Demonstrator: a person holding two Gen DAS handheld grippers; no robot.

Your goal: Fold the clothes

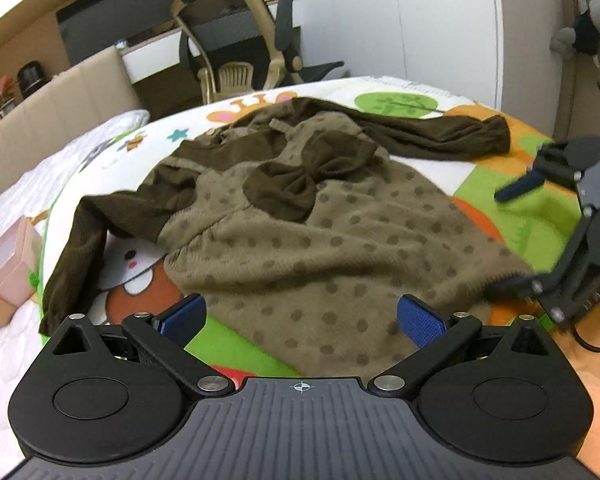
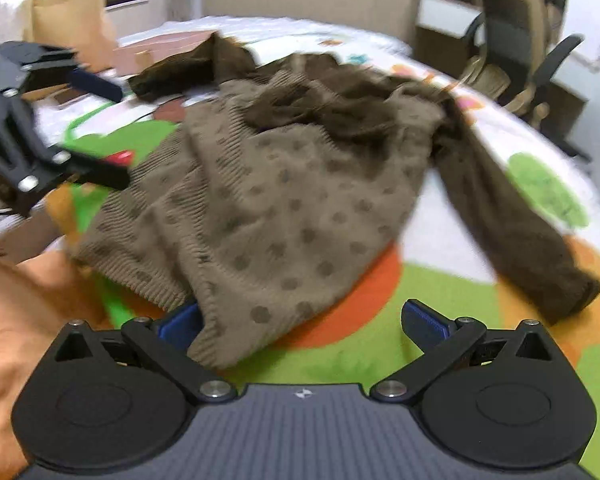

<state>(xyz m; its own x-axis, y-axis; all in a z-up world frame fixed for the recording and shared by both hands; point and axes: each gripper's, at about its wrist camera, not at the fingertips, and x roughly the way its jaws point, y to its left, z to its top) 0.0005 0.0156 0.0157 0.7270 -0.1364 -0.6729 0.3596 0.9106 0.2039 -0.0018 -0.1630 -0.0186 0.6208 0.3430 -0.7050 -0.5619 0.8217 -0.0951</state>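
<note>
One dress [image 1: 300, 232], two spread claws

The whole right wrist view is smeared, so the dress [image 2: 284, 200] loses its bow there. In the left wrist view, the right claw [image 1: 512, 236] is cut by the edge, its lower fingertip blurred against the hem.
</note>
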